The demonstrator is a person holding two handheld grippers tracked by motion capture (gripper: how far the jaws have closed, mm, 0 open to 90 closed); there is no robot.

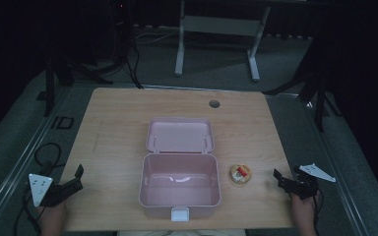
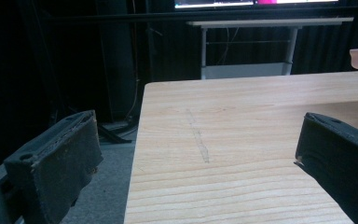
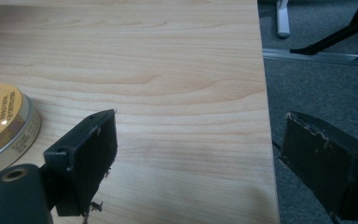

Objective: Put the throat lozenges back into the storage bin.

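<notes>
box: pink plastic box (image 1: 179, 187), lid flipped back flat, white latch at the front – sits mid-table (image 1: 113, 128), nothing inside
tin: small round gold tin (image 1: 240, 174) with a red-and-white label, just right of the box
left gripper (image 1: 76, 178): jaws wide apart, holding nothing, at the table's left edge
right gripper (image 1: 278, 178): jaws spread too, empty – near the right edge, tin close by

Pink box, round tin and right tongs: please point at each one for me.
pink box (image 1: 179, 207): high view, front wall above the latch.
round tin (image 1: 240, 174): high view, middle of its lid.
right tongs (image 1: 279, 178): high view, between the tips.
</notes>
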